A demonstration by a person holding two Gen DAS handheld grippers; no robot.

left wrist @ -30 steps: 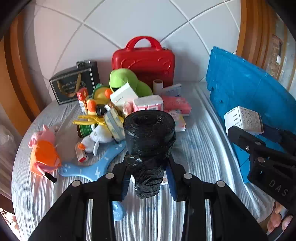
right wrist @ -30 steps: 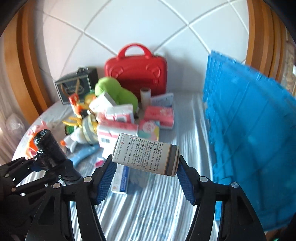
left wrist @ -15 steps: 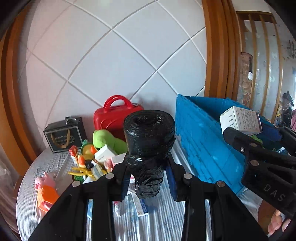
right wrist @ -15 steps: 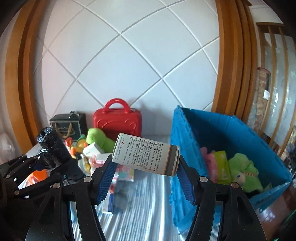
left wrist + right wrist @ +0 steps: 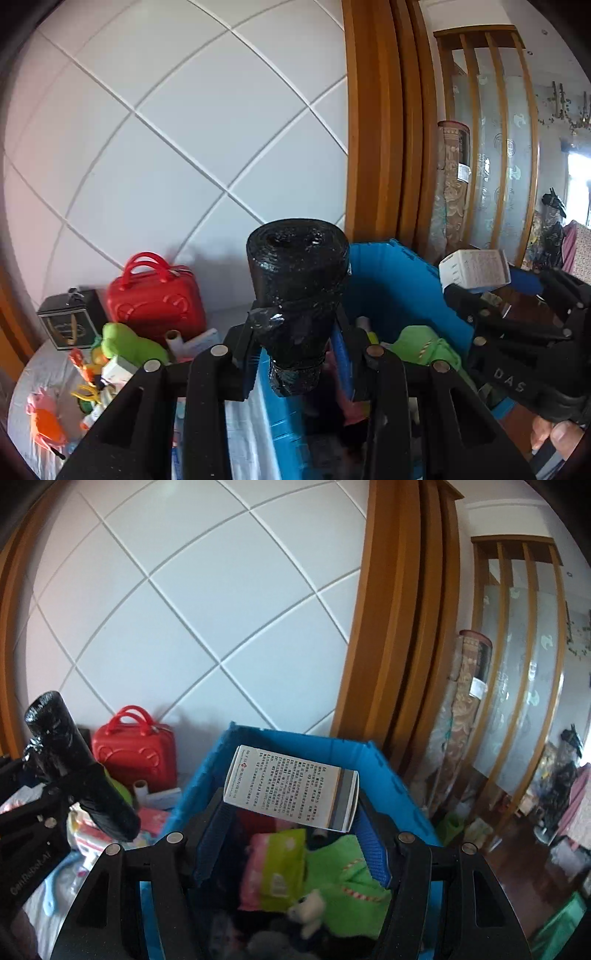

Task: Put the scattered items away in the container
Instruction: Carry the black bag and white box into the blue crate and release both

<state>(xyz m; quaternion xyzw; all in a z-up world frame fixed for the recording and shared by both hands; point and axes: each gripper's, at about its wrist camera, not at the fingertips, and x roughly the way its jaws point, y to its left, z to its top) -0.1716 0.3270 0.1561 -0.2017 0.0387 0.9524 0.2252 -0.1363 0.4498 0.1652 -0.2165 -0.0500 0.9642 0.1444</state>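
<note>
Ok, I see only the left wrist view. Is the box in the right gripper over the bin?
Observer: Yes, the right wrist view shows the box, clamped in the right gripper, above the open bin.
Operator: What lies under it?
Observer: A pink-green pack beside a green plush.
Operator: And my roll?
Observer: There the roll shows left of the bin's wall, not over the opening.
</note>
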